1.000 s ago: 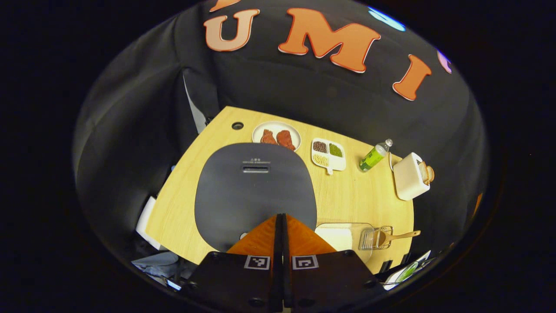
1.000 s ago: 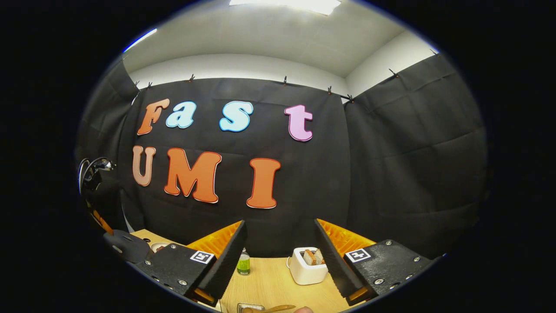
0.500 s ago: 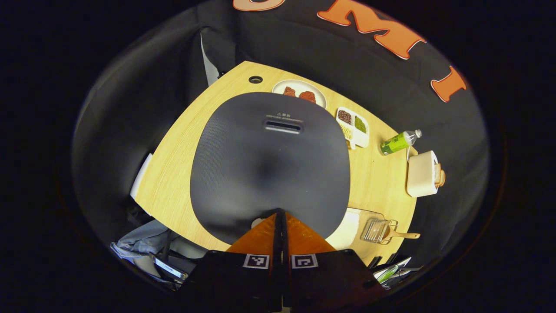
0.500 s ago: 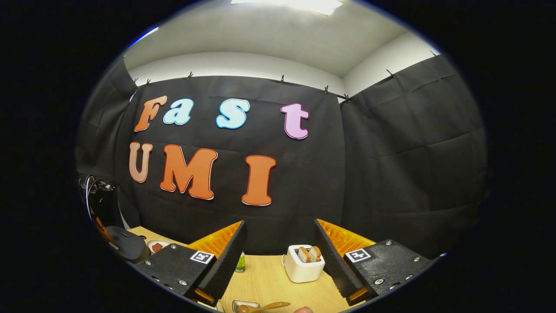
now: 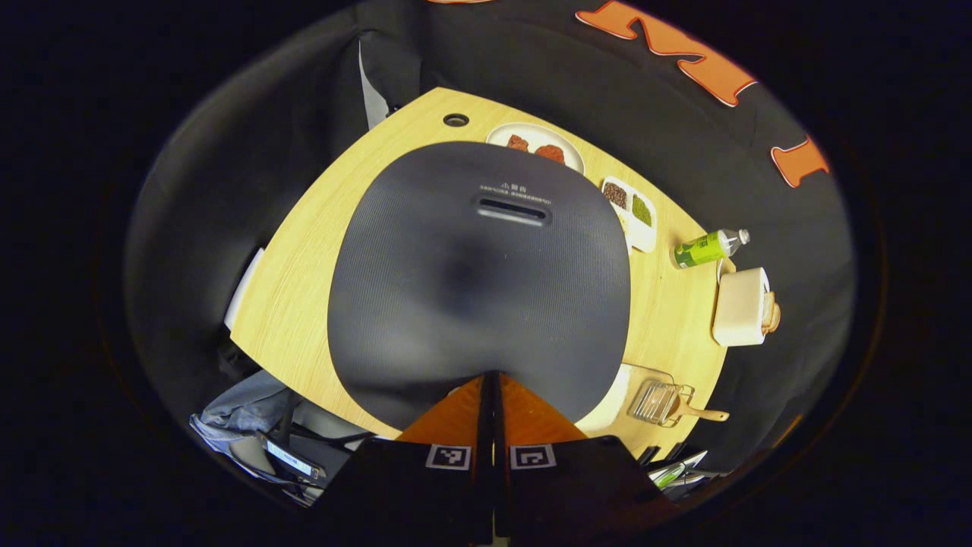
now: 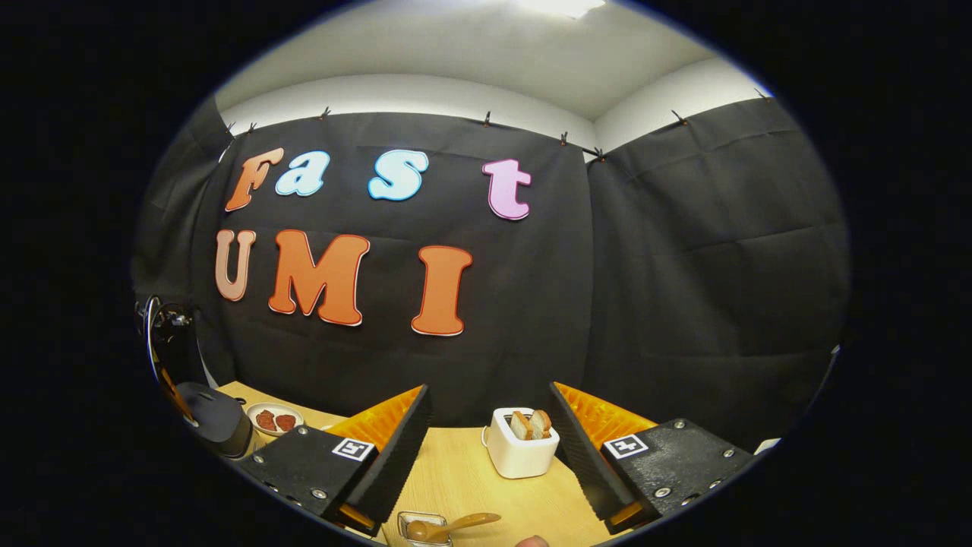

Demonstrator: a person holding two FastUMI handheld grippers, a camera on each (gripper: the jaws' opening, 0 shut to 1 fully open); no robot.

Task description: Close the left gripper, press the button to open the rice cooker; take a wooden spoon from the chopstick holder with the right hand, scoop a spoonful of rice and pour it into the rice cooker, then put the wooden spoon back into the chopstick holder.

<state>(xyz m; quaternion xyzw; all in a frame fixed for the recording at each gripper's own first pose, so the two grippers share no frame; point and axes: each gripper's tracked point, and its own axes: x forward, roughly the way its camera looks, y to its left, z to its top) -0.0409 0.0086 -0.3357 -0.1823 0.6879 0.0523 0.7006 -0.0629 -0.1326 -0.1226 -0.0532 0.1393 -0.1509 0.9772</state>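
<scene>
Tabletop (image 5: 304,251) is carrying the cooker (image 5: 478,273), rigid and heavy, lid down; clenched left tool (image 5: 490,380) is hovering at its front edge, right tool (image 6: 490,433) is gaping above the light, stiff spoon (image 6: 456,524), best gripped mid-handle.

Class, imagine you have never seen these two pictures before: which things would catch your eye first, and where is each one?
In the left gripper view, the dark rice cooker with its lid down dominates the middle of the wooden table, with the shut left gripper at its near edge. In the right gripper view, the open right gripper frames a white toaster holding bread, with the wooden spoon just below.
</scene>
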